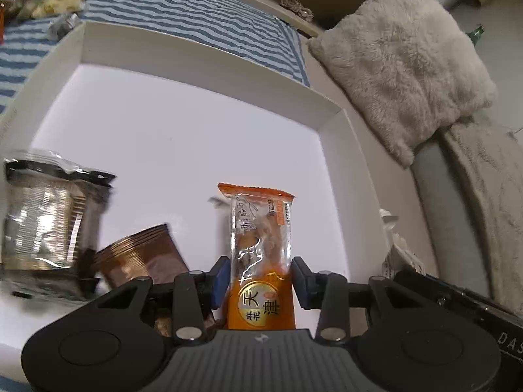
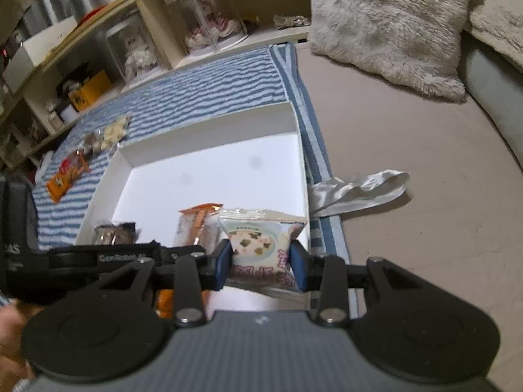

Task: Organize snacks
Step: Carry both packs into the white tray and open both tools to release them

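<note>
We see the left hand-held gripper (image 1: pixel 260 282) pinching an orange snack (image 1: pixel 260 261) over the white box (image 1: pixel 209 62), the right hand-held gripper (image 2: pixel 261 266) pinching a pale packet (image 2: pixel 258 245) at the box's right edge.

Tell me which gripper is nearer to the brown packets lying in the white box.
Left. The left gripper, holding the orange snack, is just beside the brown packets. The right gripper, holding the white snack, is further off at the white box edge.

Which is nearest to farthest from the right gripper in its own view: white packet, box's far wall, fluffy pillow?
1. White packet, between the right gripper fingers.
2. Box's far wall, straight ahead.
3. Fluffy pillow, far right.
</note>
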`<state>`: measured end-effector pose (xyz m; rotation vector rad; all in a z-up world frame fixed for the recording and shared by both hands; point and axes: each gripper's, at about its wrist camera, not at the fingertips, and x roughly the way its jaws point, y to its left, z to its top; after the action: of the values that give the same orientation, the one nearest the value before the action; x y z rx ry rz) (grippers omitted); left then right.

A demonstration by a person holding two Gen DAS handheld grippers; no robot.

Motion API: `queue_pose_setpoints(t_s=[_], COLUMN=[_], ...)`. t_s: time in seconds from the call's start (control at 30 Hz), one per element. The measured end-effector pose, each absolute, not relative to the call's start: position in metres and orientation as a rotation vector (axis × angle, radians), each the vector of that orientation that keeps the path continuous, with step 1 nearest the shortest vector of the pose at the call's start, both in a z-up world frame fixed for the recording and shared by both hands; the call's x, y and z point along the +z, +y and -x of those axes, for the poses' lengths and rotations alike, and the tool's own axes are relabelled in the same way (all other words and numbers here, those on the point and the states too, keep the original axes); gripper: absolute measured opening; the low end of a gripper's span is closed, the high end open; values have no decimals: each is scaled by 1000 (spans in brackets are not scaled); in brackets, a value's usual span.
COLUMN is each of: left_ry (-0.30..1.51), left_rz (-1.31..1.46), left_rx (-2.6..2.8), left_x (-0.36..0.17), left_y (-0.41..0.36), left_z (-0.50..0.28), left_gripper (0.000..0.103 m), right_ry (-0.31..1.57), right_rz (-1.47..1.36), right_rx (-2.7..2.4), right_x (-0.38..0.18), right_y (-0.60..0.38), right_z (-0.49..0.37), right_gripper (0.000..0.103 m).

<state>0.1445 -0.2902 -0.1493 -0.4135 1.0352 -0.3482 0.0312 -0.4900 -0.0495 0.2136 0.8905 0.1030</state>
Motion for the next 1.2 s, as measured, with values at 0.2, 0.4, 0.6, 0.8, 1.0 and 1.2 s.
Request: queue_pose_setpoints(t_s=[0.2,0.4,0.6,0.8,1.0,1.2], left_ry=[1064,1073,1074,1071,1066,1076], left_rz=[458,423,358,299,274,253], left_rx=[-328,-365,-379,-381,-374,-391], left_x=[-143,-129,-116,-107,-100,-100], left_y=[-287,-293,-298,-294,-287,-284], left_z=[-146,-142,-136,-128,-126,-124], left_gripper=[44,50,51,51,51,50], right_ry=[931,954,965,958,955,1029], right_rz=[-164,-155,-159,-158,-200,-154], right_rx=[100,82,73,70,75,73], right_x=[-55,-56,-56,-55,-52,-69], right_y=[-481,-480,-481,-481,-480,-466], right_z=[-42,-39,-30,-23,-30,-51], right_gripper=[47,55,55,55,21,14])
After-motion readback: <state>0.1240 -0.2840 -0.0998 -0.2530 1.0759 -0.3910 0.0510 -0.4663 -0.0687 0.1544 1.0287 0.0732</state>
